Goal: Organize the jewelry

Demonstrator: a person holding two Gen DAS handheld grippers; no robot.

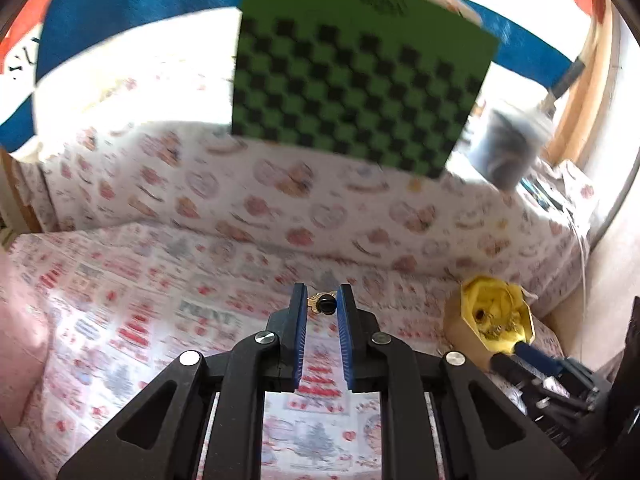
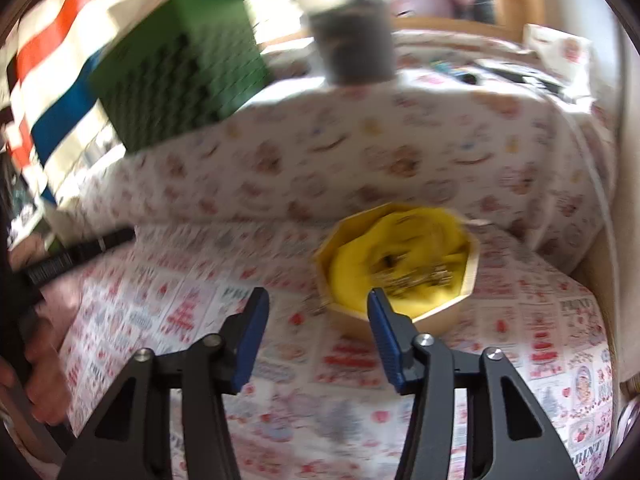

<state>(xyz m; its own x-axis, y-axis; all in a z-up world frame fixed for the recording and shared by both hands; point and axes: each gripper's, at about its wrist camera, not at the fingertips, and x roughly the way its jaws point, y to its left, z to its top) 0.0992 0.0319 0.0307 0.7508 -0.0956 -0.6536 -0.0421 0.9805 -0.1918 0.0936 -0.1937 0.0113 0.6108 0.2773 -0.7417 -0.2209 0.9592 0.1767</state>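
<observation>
My left gripper [image 1: 322, 300] is shut on a small gold piece of jewelry with a black bead [image 1: 323, 304], held between its blue pads above the patterned cloth. A tan many-sided box lined with yellow cloth [image 1: 491, 322] stands to its right and holds several small gold pieces. In the right wrist view the same box [image 2: 400, 270] lies just beyond my right gripper [image 2: 318, 300], which is open and empty, its right fingertip [image 2: 378, 300] in front of the box's near rim. The right gripper's tip also shows in the left wrist view [image 1: 532, 356], at the box.
A patterned cloth [image 1: 160, 320] covers the table and a raised ledge behind. A green and black checkered box [image 1: 352, 84] and a dark jar [image 1: 508, 148] stand on the ledge. The person's left hand [image 2: 36, 360] shows at the left edge.
</observation>
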